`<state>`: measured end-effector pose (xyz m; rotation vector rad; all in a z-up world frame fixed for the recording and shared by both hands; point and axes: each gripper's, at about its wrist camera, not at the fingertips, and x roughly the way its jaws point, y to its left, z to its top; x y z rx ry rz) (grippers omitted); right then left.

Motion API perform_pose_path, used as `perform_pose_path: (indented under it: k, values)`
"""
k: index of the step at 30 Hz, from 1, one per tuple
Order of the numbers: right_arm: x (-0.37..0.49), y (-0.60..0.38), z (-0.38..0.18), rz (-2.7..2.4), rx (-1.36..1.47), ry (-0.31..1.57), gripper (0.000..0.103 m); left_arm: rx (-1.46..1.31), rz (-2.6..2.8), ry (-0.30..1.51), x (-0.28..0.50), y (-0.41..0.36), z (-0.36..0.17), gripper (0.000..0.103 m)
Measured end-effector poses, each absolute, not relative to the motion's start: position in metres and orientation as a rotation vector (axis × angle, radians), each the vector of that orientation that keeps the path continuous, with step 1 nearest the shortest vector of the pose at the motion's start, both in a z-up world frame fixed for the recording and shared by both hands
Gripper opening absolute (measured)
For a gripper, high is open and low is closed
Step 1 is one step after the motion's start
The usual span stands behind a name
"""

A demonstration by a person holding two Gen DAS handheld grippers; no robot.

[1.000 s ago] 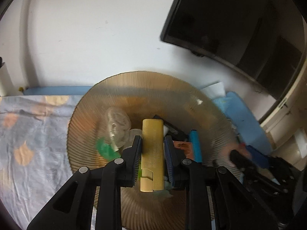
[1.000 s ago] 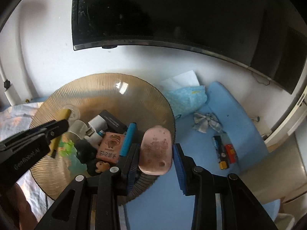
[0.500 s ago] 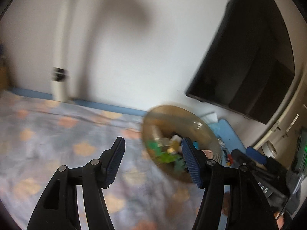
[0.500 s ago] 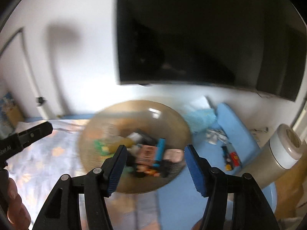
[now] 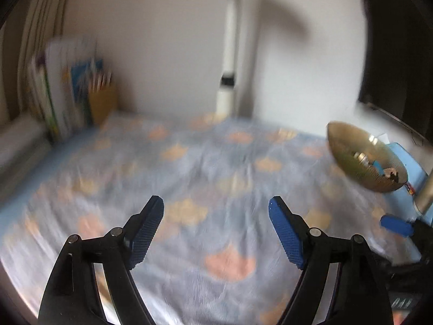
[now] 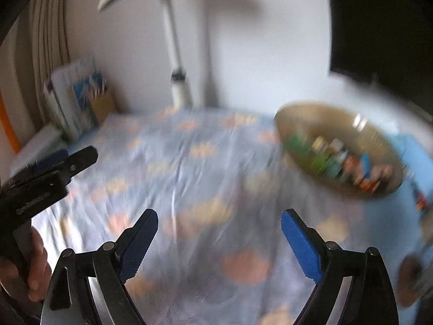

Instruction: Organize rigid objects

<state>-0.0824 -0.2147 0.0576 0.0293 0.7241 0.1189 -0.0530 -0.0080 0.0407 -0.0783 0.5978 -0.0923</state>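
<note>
Claws both empty: left claw (image 5: 216, 203) and right claw (image 6: 219, 216) have just been opening, released above the blue-and-orange patterned cloth (image 5: 216, 168). Ribbed amber glass bowl (image 6: 319, 116) of small objects sits right.

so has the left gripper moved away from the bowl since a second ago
Yes. The left gripper was right over the bowl, shut on a yellow bar. Now the bowl sits far off at the right edge, and the jaws have just been opening, with nothing between them.

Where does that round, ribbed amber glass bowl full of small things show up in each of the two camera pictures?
Left wrist view: the amber glass bowl sits far right, at mid-height.
Right wrist view: the bowl sits right of centre, larger and blurred.
Shared landmark: the white lamp pole against the back wall, left of the bowl in both.
</note>
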Motion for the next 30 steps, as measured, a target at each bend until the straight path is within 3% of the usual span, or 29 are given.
perform_pose_path:
  k: [8,30]
  values:
    - [-0.08,-0.175,0.02,0.145,-0.081,0.774,0.092,-0.171,-0.008,0.648,-0.041,0.016,0.02,0.079]
    - [-0.085,-0.177,0.023,0.06,-0.098,0.76,0.094,-0.134,0.057,0.636,-0.046,0.015,0.021,0.08]
